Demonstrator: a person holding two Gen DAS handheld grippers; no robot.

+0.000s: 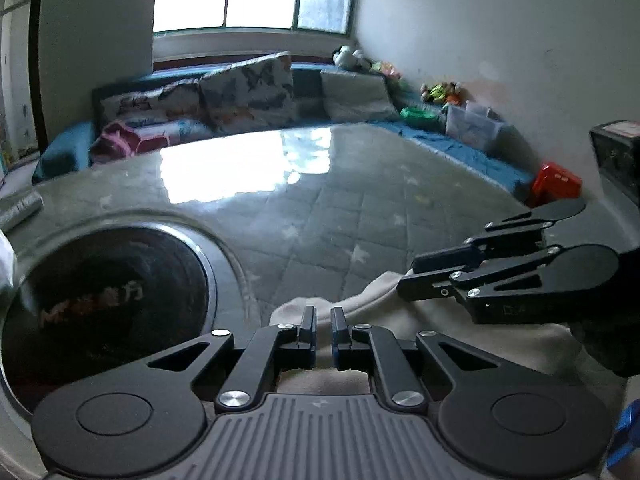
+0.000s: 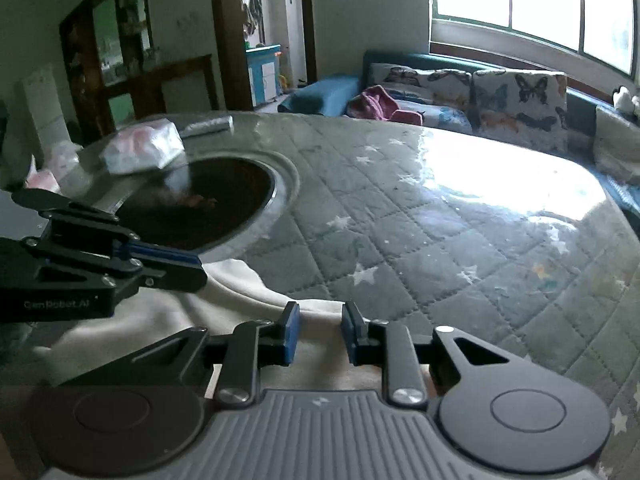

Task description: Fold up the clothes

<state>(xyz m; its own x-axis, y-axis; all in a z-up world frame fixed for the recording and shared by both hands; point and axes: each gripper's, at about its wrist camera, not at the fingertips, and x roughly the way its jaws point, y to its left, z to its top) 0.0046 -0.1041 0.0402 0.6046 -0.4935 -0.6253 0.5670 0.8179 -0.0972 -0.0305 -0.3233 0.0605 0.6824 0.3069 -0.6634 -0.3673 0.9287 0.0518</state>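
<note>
A cream garment (image 1: pixel 368 300) lies at the near edge of the table, which is covered by a quilted grey cloth with white stars (image 1: pixel 320 216). My left gripper (image 1: pixel 323 322) hovers over the garment's left part, its jaws a narrow gap apart with nothing between them. My right gripper (image 2: pixel 319 320) is over the garment (image 2: pixel 240 284) with jaws apart and empty. Each gripper shows in the other's view: the right one (image 1: pixel 406 278) at right, the left one (image 2: pixel 202 268) at left, both low over the cloth.
A round black cooktop (image 1: pixel 108 300) is set in the table at left. A white plastic bag (image 2: pixel 142 152) and a grey roll (image 2: pixel 208 124) lie beyond it. A sofa with butterfly cushions (image 2: pixel 476 92) stands behind the table, toys and boxes (image 1: pixel 472 120) along the wall.
</note>
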